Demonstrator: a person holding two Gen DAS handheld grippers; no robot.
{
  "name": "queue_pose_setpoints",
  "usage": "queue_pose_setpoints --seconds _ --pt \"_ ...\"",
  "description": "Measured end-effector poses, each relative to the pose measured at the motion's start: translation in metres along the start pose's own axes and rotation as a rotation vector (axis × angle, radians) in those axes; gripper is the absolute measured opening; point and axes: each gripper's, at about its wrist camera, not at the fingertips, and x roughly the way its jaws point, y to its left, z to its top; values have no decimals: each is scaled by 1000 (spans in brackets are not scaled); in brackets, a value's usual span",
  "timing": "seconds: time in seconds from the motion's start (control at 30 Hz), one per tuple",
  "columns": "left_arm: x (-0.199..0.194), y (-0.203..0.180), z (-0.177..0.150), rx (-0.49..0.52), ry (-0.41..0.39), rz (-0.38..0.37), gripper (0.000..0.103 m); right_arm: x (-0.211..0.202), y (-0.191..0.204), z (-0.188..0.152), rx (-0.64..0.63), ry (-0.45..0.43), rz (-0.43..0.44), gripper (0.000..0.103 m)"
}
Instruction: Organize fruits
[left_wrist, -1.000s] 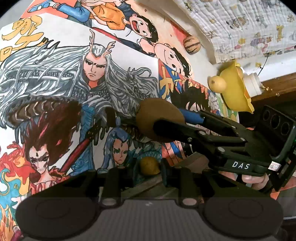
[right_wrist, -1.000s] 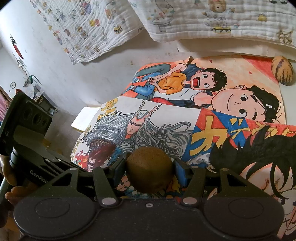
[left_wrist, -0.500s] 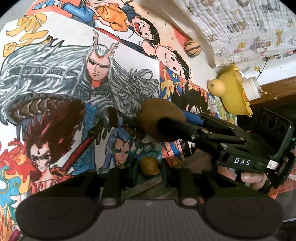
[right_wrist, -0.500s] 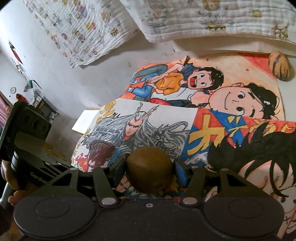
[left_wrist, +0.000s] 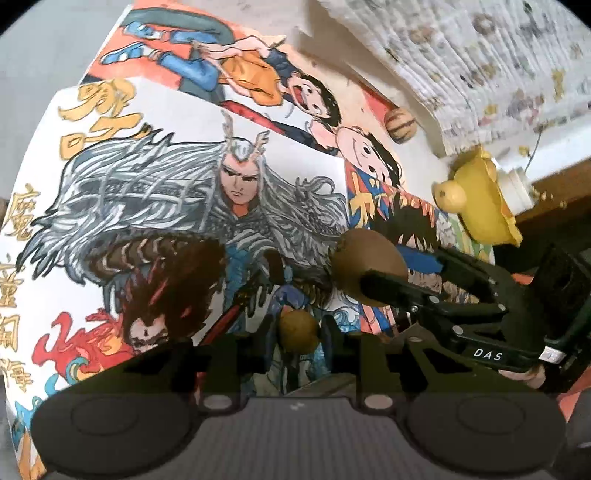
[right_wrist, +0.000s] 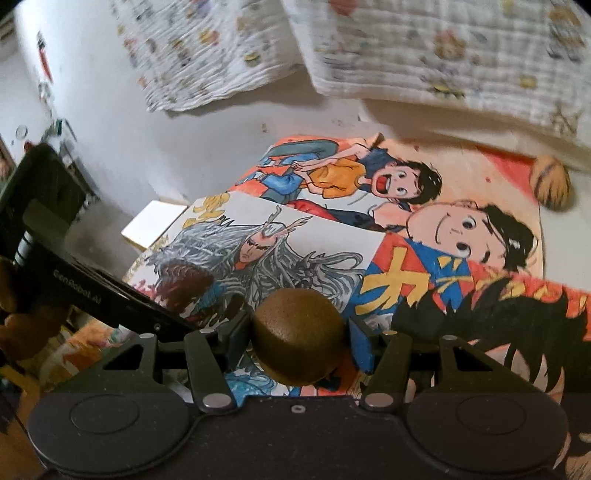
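My right gripper (right_wrist: 297, 334) is shut on a brown kiwi (right_wrist: 297, 332) and holds it above the cartoon posters. The same kiwi (left_wrist: 369, 271) and right gripper (left_wrist: 373, 271) show in the left wrist view, right of centre. My left gripper (left_wrist: 297, 330) is shut on a small yellowish-brown fruit (left_wrist: 297, 330) between its fingers. A striped melon-like fruit (left_wrist: 400, 125) lies at the far edge of the posters; it also shows in the right wrist view (right_wrist: 550, 182). A yellow bowl (left_wrist: 487, 206) with a yellow round fruit (left_wrist: 448, 194) at its rim stands at the right.
Colourful cartoon posters (left_wrist: 221, 177) cover the surface. A patterned white cloth (right_wrist: 443, 55) hangs at the back. A white jar (left_wrist: 517, 186) stands behind the yellow bowl. A wooden edge (left_wrist: 554, 206) runs at the far right. A white pad (right_wrist: 155, 223) lies left of the posters.
Both grippers have lifted and drawn back a little, each keeping its fruit. The posters look farther away and the view is blurred by motion.
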Motion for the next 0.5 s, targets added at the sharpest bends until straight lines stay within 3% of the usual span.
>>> queue_pose_setpoints --seconds 0.3,0.5 --pt "0 -17 -6 98 -26 65 29 6 10 -3 -76 12 -9 58" --pt "-4 -24 -13 108 -34 71 27 -5 13 -9 -85 5 -47 57"
